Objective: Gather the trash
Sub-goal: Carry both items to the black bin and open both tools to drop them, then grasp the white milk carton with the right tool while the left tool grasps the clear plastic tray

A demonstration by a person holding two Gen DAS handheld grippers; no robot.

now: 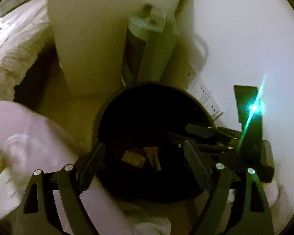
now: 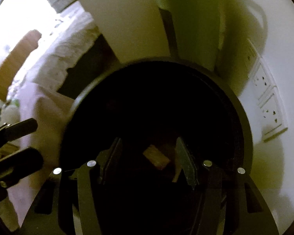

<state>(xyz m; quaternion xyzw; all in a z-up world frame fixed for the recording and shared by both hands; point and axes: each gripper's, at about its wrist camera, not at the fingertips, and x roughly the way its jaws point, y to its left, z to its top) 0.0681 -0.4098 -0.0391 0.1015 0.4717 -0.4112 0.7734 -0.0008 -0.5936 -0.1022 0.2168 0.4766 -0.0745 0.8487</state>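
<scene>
A round black trash bin [image 1: 107, 117] stands on the floor against a white wall; it fills the middle of the right wrist view [image 2: 243, 121]. Tan pieces of trash lie at its dark bottom [image 1: 132, 157] [image 2: 156, 157]. My left gripper [image 1: 145, 150] is open and empty, held above the bin's near rim. My right gripper [image 2: 149, 146] is open and empty, directly over the bin's mouth; it also shows in the left wrist view [image 1: 198, 133] reaching in from the right. The left gripper's fingers [image 2: 21, 127] show at the left edge of the right wrist view.
A white nightstand [image 1: 88, 39] stands behind the bin, with a bed and white bedding [image 1: 13, 49] to the left. A pinkish cloth [image 1: 29, 133] lies left of the bin. Wall sockets [image 2: 268, 90] sit low on the wall at right. A brown cushion [image 2: 15, 62] lies on the bed.
</scene>
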